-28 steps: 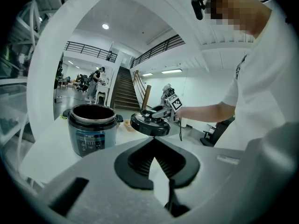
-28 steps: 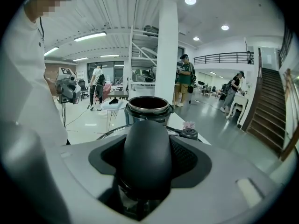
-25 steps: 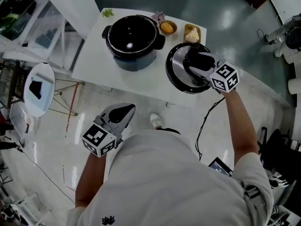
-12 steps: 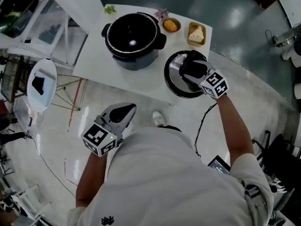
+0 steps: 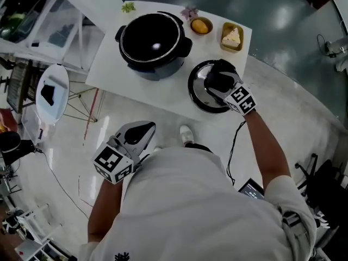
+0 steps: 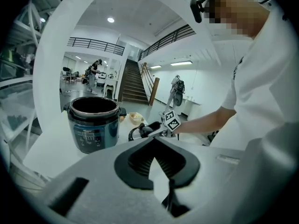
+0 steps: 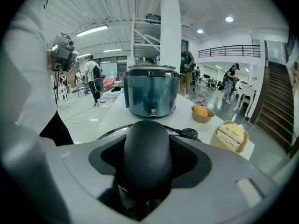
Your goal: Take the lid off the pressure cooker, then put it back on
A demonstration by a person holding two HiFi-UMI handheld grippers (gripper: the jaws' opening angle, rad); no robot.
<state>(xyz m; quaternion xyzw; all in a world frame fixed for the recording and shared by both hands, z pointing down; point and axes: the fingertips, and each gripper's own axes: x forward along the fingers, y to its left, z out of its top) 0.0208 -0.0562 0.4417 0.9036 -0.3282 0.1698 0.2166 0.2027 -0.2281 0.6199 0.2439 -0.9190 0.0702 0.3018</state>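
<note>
Overhead, lid: off the cooker (image 5: 152,39); the lid (image 5: 197,90) is under the right hand-held gripper (image 5: 217,80), low over the near edge of the surface (image 5: 136,86); whether it rests there, I cannot tell.
Overhead, left hand-held gripper (image 5: 142,129): off the surface, well apart from the cooker.
Overhead, count: one cooker, one lid, one bowl (image 5: 201,25) and one dish (image 5: 231,37) beyond the right hand-held gripper, two hand-held grippers.
Left gripper view, jaws: left hand-held gripper (image 6: 153,140) has its tips together and holds nothing; the open cooker (image 6: 93,125) is ahead and to its left.
Right gripper view, jaws: right hand-held gripper (image 7: 147,157) is clamped on the lid's wide black knob (image 7: 147,143); cooker (image 7: 152,94) straight ahead.
Done: lid removal, apparently.
Left: refitting the lid.
</note>
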